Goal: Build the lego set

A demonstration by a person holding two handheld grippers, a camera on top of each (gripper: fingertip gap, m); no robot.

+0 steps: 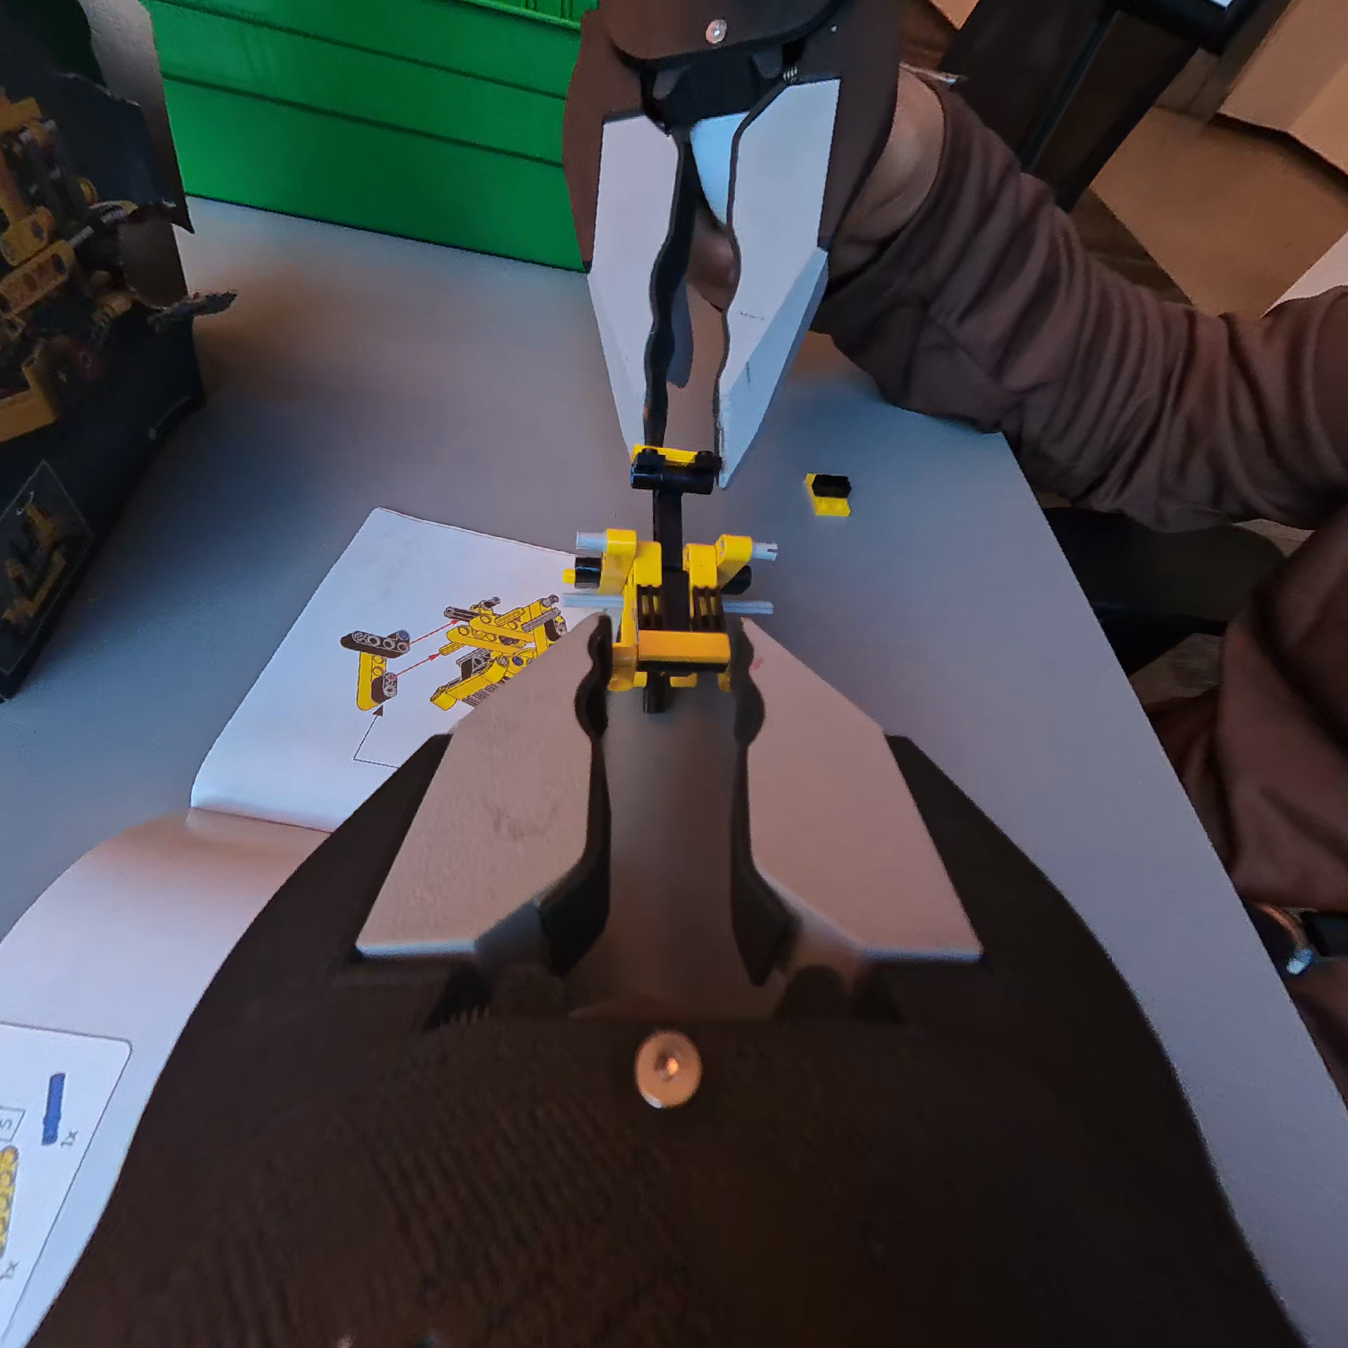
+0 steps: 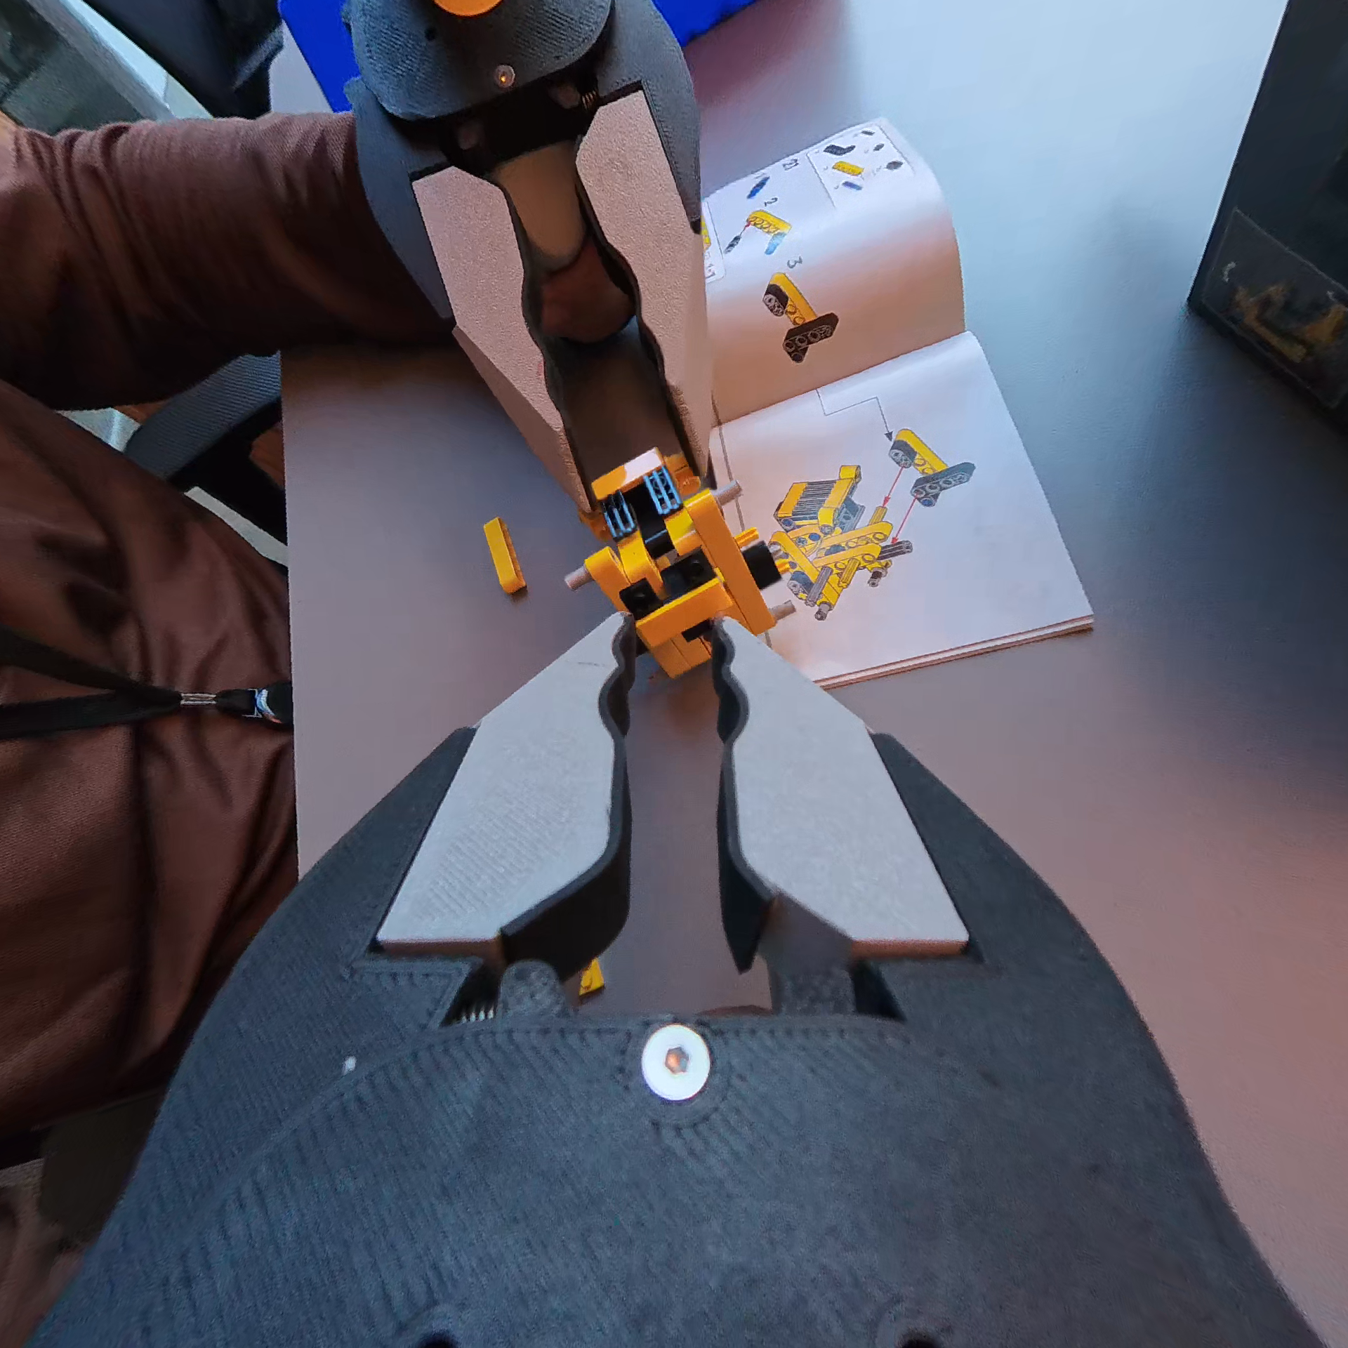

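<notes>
A small yellow and black lego assembly [image 1: 629, 570] with grey axle pins is held above the grey table [image 1: 438, 408] between both grippers. My left gripper [image 1: 671, 649] is shut on its near end. My right gripper [image 1: 680, 461] comes in from the far side and is shut on its black and yellow far end. In the right wrist view my right gripper [image 2: 671, 640] clamps the assembly [image 2: 711, 543] from below, and my left gripper [image 2: 642, 481] holds the opposite end. A loose yellow and black piece [image 1: 828, 494] lies on the table to the right.
An open instruction booklet [image 1: 350, 678] lies under and left of the assembly; it also shows in the right wrist view [image 2: 948, 583]. A loose yellow bar [image 2: 505, 554] lies near the table edge. The dark lego box [image 1: 66, 350] stands at left, a green bin [image 1: 365, 109] behind. A person's brown sleeves flank the table.
</notes>
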